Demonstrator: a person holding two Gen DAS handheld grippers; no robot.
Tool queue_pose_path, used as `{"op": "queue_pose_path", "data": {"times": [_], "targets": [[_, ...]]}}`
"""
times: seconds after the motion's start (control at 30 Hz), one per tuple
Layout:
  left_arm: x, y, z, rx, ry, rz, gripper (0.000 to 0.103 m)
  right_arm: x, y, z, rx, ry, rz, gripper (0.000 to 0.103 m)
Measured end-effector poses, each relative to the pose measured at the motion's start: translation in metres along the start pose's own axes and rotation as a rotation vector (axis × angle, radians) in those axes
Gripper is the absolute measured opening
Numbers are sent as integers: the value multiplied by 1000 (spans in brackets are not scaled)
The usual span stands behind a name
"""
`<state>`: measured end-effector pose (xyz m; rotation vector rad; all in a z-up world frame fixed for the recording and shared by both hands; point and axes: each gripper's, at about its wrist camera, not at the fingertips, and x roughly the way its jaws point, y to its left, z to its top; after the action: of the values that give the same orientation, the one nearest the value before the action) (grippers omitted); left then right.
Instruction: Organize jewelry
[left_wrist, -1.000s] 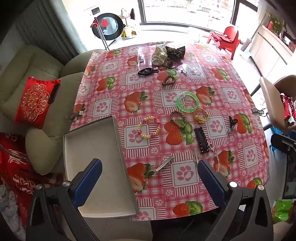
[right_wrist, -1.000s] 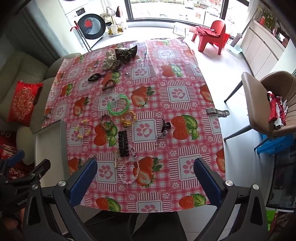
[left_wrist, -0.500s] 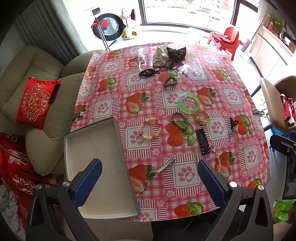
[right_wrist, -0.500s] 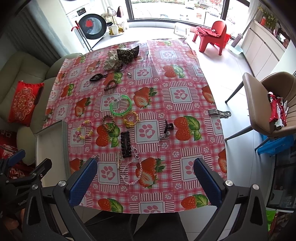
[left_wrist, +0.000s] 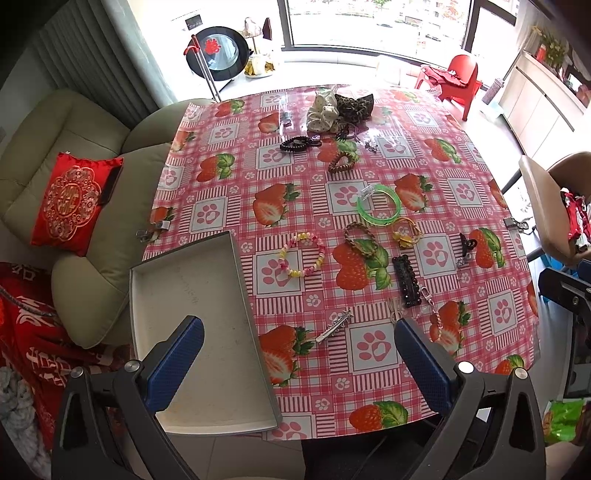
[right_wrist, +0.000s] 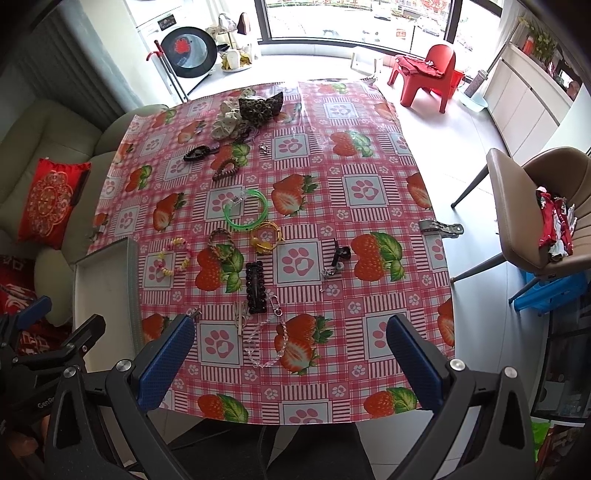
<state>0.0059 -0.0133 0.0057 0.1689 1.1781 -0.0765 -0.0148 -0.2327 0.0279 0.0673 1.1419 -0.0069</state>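
Note:
Jewelry and hair pieces lie spread over the strawberry tablecloth (left_wrist: 369, 206): a pastel bead bracelet (left_wrist: 302, 254), a green bangle (left_wrist: 379, 205), a braided brown bracelet (left_wrist: 360, 236), a yellow band (left_wrist: 405, 232), a black beaded clip (left_wrist: 406, 281), a silver clip (left_wrist: 334, 325) and a clear bead chain (right_wrist: 266, 343). A grey tray (left_wrist: 177, 295) sits empty at the table's near left edge. My left gripper (left_wrist: 298, 345) hangs open above the near edge, holding nothing. My right gripper (right_wrist: 290, 343) is open too, above the bead chain.
Scrunchies (left_wrist: 340, 107) and dark hair ties (left_wrist: 295, 143) lie at the table's far side. A beige sofa (left_wrist: 74, 155) with a red cushion (left_wrist: 72, 201) stands to the left, a brown chair (right_wrist: 539, 214) to the right, a red stool (right_wrist: 428, 77) beyond.
Both views have shifted slightly, so the table sits a little lower and closer in frame. Nothing on the table has moved and both grippers stay open.

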Motion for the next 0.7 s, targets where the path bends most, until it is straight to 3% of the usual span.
{"op": "queue_pose_path", "data": {"times": [0.7], "targets": [[0, 1, -1, -1, -1, 0, 103, 0, 4, 0, -3, -1, -2, 103]]}}
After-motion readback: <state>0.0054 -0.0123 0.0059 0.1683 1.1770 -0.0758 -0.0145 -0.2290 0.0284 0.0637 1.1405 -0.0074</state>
